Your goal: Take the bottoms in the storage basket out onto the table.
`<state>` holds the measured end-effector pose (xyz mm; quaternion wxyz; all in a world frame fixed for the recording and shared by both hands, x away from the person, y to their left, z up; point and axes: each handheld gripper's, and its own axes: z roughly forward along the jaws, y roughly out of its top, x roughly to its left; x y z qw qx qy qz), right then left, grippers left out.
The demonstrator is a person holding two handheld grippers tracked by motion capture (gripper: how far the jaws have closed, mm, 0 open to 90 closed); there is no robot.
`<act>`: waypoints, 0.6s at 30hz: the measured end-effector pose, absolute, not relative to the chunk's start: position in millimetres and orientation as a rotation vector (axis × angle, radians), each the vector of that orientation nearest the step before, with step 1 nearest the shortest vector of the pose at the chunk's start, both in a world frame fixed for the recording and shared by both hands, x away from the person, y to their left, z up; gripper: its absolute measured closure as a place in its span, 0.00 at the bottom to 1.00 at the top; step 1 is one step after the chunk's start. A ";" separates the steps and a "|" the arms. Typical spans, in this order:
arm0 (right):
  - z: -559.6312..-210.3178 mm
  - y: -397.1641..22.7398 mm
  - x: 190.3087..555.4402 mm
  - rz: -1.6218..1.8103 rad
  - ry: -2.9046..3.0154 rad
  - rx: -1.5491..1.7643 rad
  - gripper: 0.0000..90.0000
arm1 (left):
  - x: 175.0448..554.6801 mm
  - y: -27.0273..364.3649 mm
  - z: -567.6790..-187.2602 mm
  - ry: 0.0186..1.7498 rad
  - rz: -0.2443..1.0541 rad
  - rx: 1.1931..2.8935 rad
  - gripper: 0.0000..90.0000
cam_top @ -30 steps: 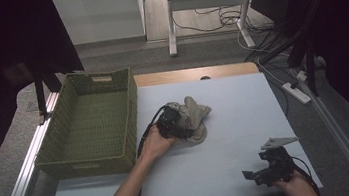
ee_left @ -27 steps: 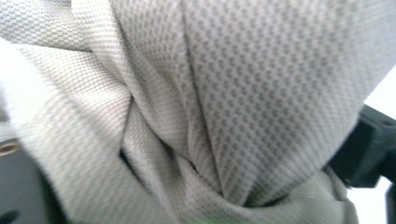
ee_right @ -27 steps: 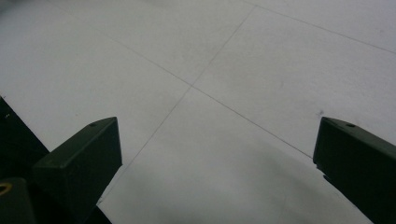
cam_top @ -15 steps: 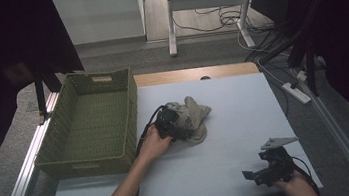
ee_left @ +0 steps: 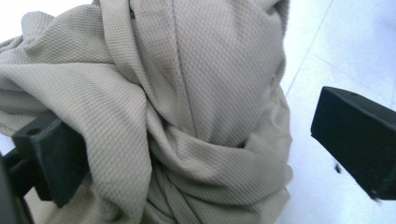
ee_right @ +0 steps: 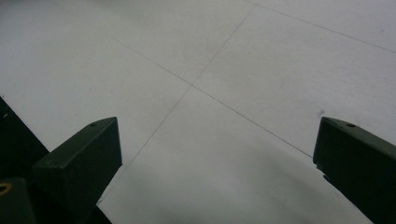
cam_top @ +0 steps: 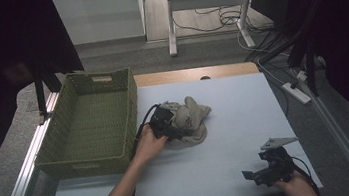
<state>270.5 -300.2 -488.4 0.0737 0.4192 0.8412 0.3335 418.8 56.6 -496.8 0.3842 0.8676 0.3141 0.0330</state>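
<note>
Since the earlier frame, left tongs (cam_top: pixel 178 127) have been opening at the crumpled beige knitted cloth (cam_top: pixel 190 121), gripping nothing; right tongs (cam_top: pixel 260 174) open; green woven basket (cam_top: pixel 92 161) empty, cloth not yet in.

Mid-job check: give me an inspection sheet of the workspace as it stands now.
Surface: white table, bare around the cloth.
Job's things: crumpled beige cloth mid-table; green basket to its left, nothing seen inside.
Clutter: nothing seen.
Grippers: left gripper open, jaws just widened, cloth between them, one jaw touching it; right gripper open over bare table.
Cables: black cable trailing from left gripper; floor cables behind.
Surroundings: desk legs, power strip at right.
</note>
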 end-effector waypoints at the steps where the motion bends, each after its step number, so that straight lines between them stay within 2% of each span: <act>1: -488.4 -300.2 270.6 1.001 2.525 1.259 0.01 | 418.4 57.3 -496.1 0.796 0.085 2.216 0.00; 18: -488.0 -300.5 270.2 1.001 2.526 1.253 0.01 | 405.4 65.7 -481.6 0.802 0.076 2.208 0.00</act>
